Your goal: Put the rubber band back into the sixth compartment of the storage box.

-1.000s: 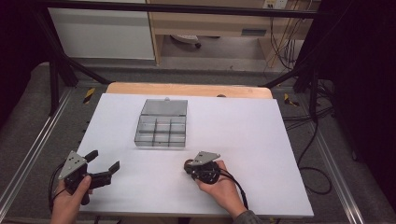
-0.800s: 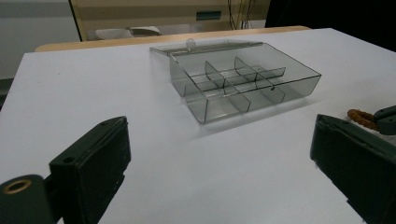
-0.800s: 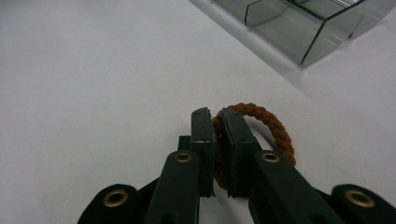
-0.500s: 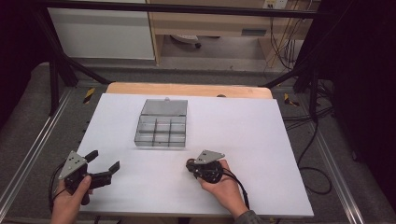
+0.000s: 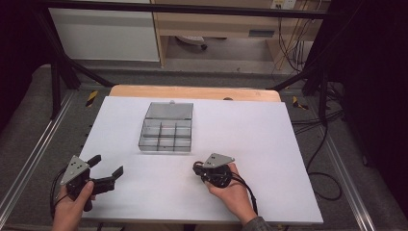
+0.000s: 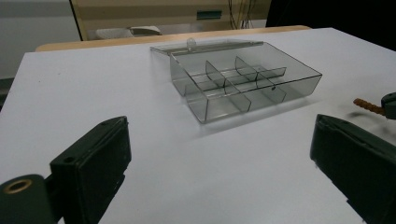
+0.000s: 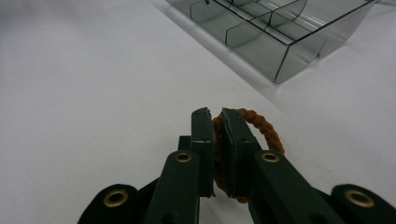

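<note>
While my right tongs [image 7: 214, 126] stay clenched on the brown braided hair tie [image 7: 261, 128], the loop stands pinched between the two black pads, its arc curving out past the tips on one side in the right gripper view. From the high view, the right tongs [image 5: 197, 167] sit low over the white desk [image 5: 250, 139], toward the near edge and a little right of its middle, with the right hand [image 5: 235, 192] wrapped round the body from behind and the cable trailing back over the wrist. The tie's end pokes into the left gripper view as a brown stub [image 6: 369, 106] at the right margin. Left tongs [image 5: 107, 166] are released: jaws spread wide, nothing between them, hovering at the near left corner of the desk with the left hand [image 5: 72, 209] at the desk's near edge. In the left gripper view both pads stand far apart, bare desk between them. The clear divided box [image 5: 166, 134] rests on the desk toward the far edge, left of centre, lid [image 5: 169, 110] swung open and lying flat behind it toward the far edge. Compartments look vacant as far as I can tell through the smoky plastic [image 6: 243, 79]. Box and tie are apart; the box's nearest corner [image 7: 280, 51] lies just ahead of the clenched tongs. A strip of bare wood [image 5: 192, 92] shows beyond the white sheet at the far edge.
</note>
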Demonstrator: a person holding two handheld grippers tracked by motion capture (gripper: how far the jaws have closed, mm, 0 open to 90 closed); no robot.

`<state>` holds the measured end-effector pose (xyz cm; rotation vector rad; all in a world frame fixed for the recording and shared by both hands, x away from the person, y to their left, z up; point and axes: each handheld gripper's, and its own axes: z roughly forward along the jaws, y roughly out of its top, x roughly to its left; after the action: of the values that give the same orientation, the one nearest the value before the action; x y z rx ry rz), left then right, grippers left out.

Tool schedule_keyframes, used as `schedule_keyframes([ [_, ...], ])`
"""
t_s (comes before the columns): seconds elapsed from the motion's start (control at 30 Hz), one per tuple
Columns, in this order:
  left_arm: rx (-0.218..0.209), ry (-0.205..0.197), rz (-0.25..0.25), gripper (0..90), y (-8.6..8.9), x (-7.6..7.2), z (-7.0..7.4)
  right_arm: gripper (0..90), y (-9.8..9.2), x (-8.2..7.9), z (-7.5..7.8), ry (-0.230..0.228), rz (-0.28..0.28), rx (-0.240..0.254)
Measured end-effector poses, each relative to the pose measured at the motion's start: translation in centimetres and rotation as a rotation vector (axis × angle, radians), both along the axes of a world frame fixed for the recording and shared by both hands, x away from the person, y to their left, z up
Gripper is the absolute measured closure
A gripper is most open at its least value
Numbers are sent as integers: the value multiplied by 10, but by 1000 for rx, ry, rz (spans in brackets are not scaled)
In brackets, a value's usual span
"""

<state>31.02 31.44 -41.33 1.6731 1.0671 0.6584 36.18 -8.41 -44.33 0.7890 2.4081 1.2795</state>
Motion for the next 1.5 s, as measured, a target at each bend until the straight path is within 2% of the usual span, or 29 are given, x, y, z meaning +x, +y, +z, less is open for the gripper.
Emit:
schedule_keyframes([
  [0.3,1,4,-1,55,0,0,0,844,-5,2,6,-24,-34,25],
  [0.73,-1,2,-10,54,-1,0,0,844,-5,0,13,-38,-35,32],
  [0.9,11,5,-8,54,-2,0,-1,844,-5,0,19,-44,-34,17],
  [0.93,14,7,-7,53,-2,0,-1,844,-4,2,21,-46,-33,-5],
  [1.0,6,8,0,54,-3,1,-1,845,-4,3,21,-45,-31,-10],
  [1.2,13,11,-9,54,-4,3,-2,844,-2,12,37,-64,-31,-21],
  [1.4,10,16,-15,54,-6,3,-3,844,-2,17,44,-51,-42,-16],
  [1.5,8,19,-17,53,-7,3,-3,844,-2,22,52,-59,-46,-14],
])
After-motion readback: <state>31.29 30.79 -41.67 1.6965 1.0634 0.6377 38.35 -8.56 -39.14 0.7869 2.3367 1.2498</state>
